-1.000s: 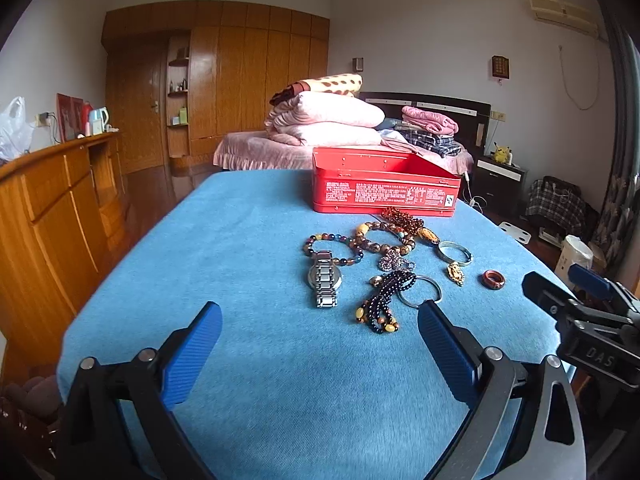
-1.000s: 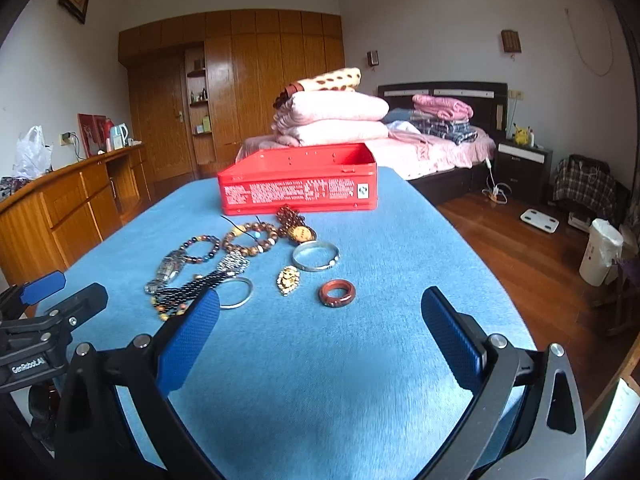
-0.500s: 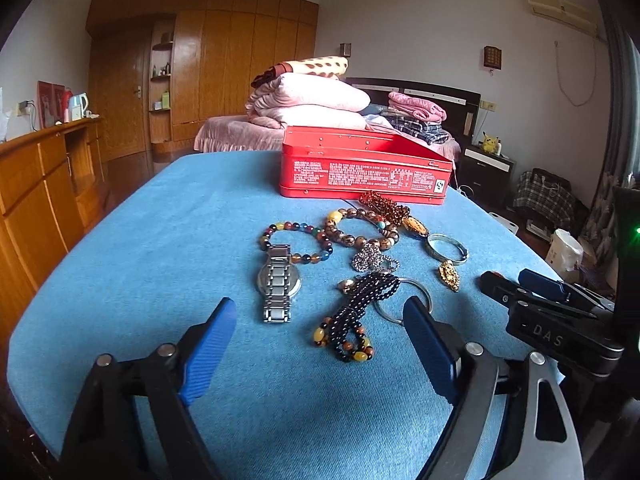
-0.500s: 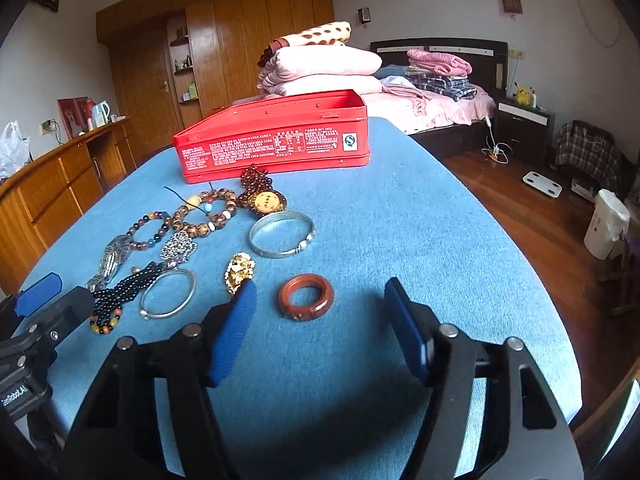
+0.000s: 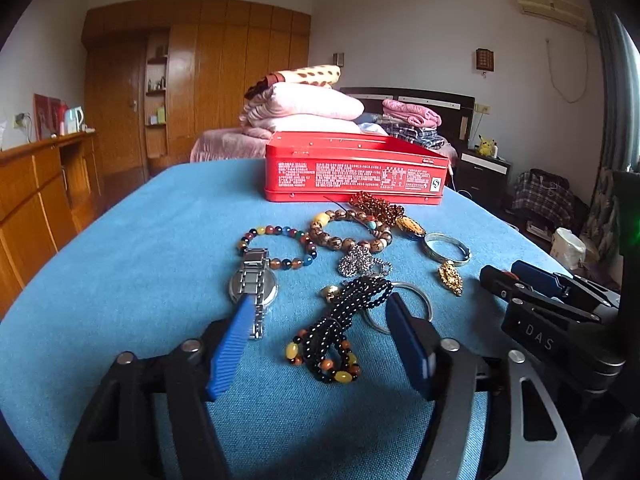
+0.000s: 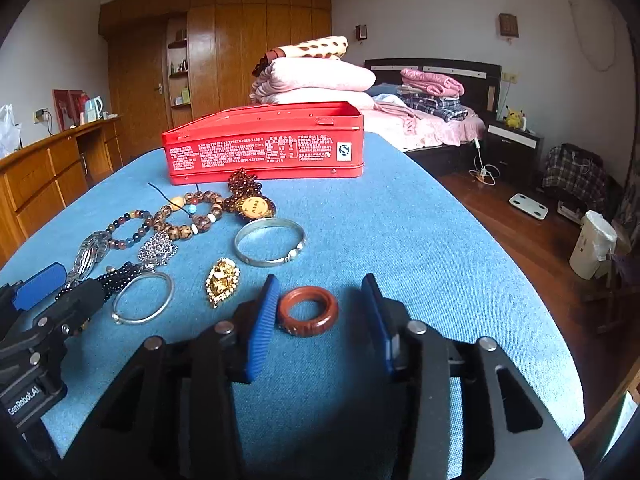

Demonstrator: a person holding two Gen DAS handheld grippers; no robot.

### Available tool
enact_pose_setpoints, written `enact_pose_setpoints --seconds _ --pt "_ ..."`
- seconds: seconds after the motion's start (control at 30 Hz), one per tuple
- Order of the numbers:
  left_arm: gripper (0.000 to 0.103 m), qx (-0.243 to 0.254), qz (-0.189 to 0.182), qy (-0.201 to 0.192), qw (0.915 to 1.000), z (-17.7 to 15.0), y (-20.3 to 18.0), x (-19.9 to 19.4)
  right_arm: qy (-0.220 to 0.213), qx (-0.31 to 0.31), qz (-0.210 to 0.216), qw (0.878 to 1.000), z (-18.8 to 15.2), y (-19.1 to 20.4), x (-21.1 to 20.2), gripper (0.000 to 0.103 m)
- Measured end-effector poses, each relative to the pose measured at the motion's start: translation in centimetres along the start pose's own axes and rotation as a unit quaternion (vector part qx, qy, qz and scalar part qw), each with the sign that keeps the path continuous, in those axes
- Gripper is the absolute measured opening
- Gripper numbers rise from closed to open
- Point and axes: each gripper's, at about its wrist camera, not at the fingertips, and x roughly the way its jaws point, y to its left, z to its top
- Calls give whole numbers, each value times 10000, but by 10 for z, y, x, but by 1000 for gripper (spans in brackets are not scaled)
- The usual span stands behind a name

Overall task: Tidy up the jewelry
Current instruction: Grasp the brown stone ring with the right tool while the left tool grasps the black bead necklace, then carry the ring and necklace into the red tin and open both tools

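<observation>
A brown-red ring [image 6: 308,311] lies on the blue tablecloth [image 6: 400,220] between the pads of my right gripper [image 6: 320,284]. Its jaws are closing; the left pad is at the ring's rim and a gap shows on the right. A black bead string [image 5: 340,328] with amber end beads lies between the closing jaws of my left gripper [image 5: 320,308], and neither pad presses on it. A steel watch [image 5: 254,284] lies by the left pad. An open red tin [image 6: 264,148] stands behind the jewellery.
Bead bracelets [image 5: 348,232], a silver bangle [image 6: 270,242], a thin silver hoop [image 6: 142,298], a gold pendant [image 6: 222,280] and a sparkly brooch [image 5: 356,260] lie between the grippers and the tin. The table's edge drops to wooden floor [image 6: 520,232] on the right.
Both grippers came forward and down over the jewellery and their jaws narrowed. The ring now sits between the right pads, and the black beads sit between the left pads.
</observation>
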Motion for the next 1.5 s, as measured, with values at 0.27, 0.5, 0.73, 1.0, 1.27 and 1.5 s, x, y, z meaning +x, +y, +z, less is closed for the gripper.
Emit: enact_pose_setpoints --seconds 0.27,0.5,0.73,1.0,1.27,1.5 --pt "26 70 -142 -26 9999 -12 -7 4 -91 -90 -36 9999 -3 3 -1 29" --pt "15 -124 -318 -29 9994 -15 -1 -6 -58 -11 101 9999 -5 1 -7 29" --pt "40 75 -252 -13 9997 -13 -12 1 -182 -95 -48 9998 -8 8 -4 30" --pt "14 -127 -397 -111 9991 -11 -2 -3 -158 -29 165 9997 -2 2 -11 28" --pt "14 -396 -406 -589 9967 30 10 -19 -552 -119 162 9983 38 0 -32 28" --pt "14 -860 -415 -658 9933 103 23 1 -897 -181 408 9950 109 1 -26 28"
